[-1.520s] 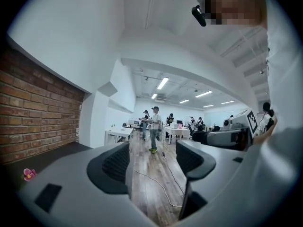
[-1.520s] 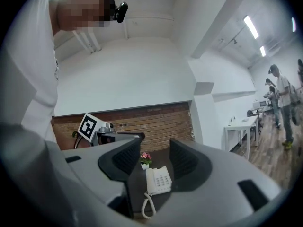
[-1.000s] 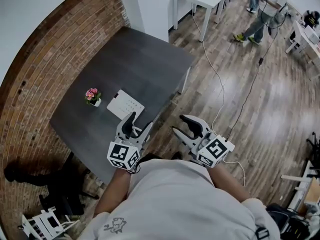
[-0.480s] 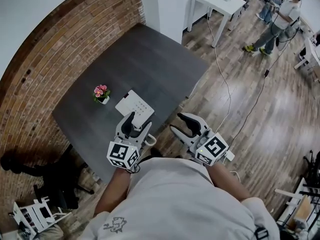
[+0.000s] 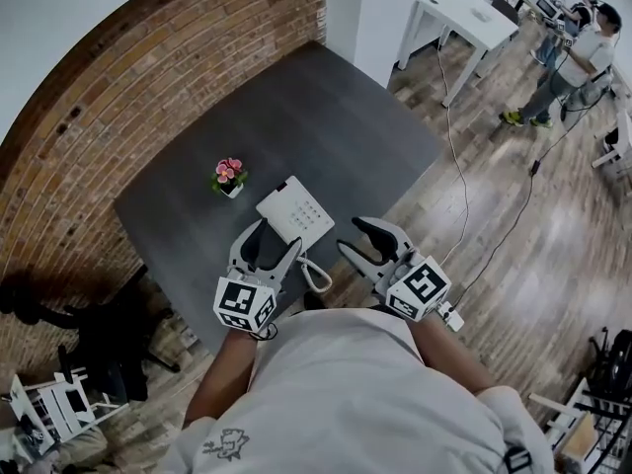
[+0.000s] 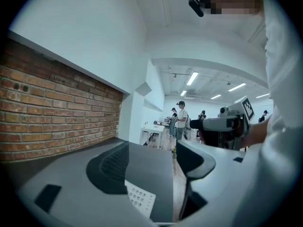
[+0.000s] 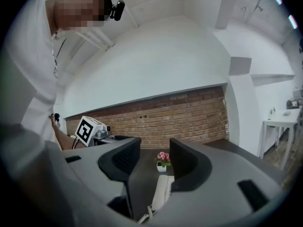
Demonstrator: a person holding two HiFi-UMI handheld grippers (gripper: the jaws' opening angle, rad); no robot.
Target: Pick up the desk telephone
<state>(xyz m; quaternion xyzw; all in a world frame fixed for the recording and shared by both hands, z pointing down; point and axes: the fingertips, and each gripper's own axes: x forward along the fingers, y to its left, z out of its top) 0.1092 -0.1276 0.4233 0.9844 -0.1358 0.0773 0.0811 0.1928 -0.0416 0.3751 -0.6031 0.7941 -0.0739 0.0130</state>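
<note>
Dark tabletop (image 5: 326, 117) by the brick wall (image 5: 148, 77) is your work surface. Your left gripper (image 5: 274, 245) and right gripper (image 5: 353, 238) hover at its near edge, jaws spread wide and empty. You hold them level and side by side, probably to flank the white desk telephone (image 5: 294, 212), which lies flat just ahead of them. Its coiled cord (image 5: 314, 273) trails toward you, and a small flower pot (image 5: 230, 176) stands beyond.

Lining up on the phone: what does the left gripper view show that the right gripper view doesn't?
Left only: the keypad of the desk telephone, and people at the room's far end. Right only: the flower pot and the phone's coiled cord. Both: the telephone on the dark table, the brick wall, and jaws standing apart.
</note>
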